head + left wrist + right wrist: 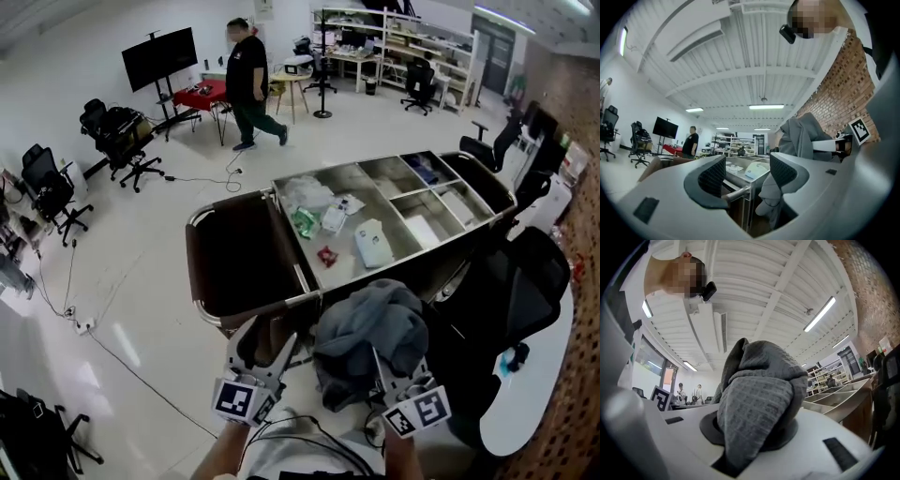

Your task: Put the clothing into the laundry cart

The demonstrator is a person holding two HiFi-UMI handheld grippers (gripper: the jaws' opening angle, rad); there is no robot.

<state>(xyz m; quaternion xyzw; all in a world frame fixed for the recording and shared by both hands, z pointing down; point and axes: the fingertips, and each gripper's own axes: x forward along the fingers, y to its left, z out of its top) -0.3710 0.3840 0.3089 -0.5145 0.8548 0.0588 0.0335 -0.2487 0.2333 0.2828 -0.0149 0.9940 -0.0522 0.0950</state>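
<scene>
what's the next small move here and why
Probably swing the right gripper forward and left until the grey garment hangs over the cart's dark bag. Its jaws are shut on the garment, held short of the bag's near rim, so releasing now would likely miss.

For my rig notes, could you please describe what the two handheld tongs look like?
The left tongs and the right tongs both have smooth, rounded shells in a pale grey-white. Each carries a cube with black-and-white square markers at the handle end. The inner pads are dark with a fine grid texture. Thin black cables run near the wrists.
</scene>
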